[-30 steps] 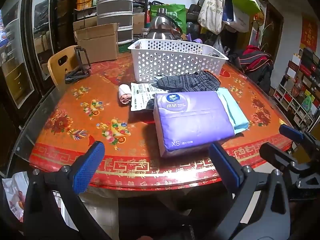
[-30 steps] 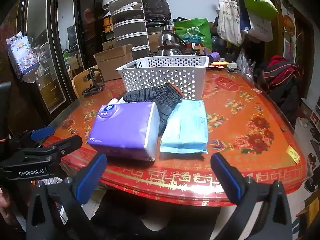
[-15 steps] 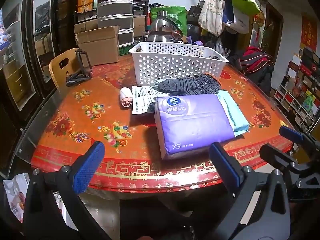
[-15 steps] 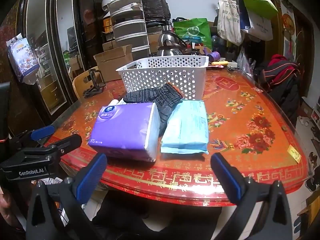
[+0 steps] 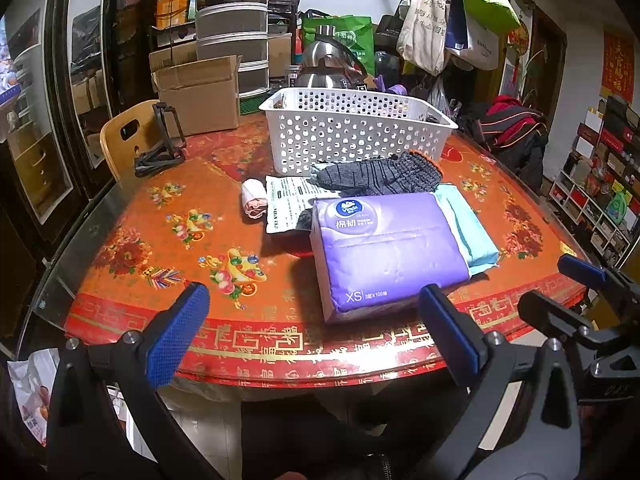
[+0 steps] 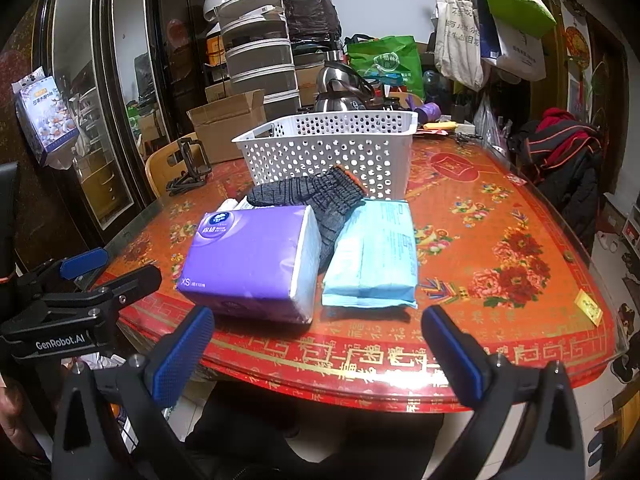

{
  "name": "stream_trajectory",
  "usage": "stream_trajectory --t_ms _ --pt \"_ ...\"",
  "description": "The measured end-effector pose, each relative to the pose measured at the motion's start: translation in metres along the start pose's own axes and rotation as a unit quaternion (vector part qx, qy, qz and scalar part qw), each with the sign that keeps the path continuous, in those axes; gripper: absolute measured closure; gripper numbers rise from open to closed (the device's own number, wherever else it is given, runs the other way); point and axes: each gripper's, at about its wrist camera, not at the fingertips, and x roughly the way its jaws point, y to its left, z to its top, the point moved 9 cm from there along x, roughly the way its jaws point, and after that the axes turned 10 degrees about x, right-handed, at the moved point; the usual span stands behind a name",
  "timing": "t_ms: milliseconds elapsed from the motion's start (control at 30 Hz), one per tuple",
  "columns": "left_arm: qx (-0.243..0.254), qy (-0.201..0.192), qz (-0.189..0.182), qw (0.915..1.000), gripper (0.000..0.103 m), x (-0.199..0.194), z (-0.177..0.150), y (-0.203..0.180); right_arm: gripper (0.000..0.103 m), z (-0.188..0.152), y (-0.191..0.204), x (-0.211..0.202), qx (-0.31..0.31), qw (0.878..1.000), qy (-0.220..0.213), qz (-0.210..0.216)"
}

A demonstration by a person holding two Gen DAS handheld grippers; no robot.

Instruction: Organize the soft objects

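- Right now, both grippers hover off the near edge of the round red floral-patterned table (image 6: 500,248), holding nothing.
- Left gripper (image 5: 314,330): blue-padded fingers spread wide at the bottom of its frame.
- Right gripper (image 6: 318,346): likewise spread wide, lined up below the soft items, probably to reach in.
- At frame centre, a purple plastic-wrapped tissue pack (image 6: 250,260) lies just beside a pale blue flat packet (image 6: 374,258); a grey knitted glove (image 6: 320,202) drapes over both.
- Behind them stands a white perforated plastic basket (image 6: 332,148), likely their destination.

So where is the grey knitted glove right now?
The grey glove lies on the table in front of the white basket, draped behind the purple tissue pack and the light blue pack.
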Motion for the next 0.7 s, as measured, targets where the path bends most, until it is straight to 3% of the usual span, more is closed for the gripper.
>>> stream_trajectory --t_ms 700 --pt "-0.001 -0.006 0.006 1.0 0.0 -0.0037 0.0029 0.0058 0.0 0.0 -0.0009 0.0002 0.002 1.0 0.001 0.002"
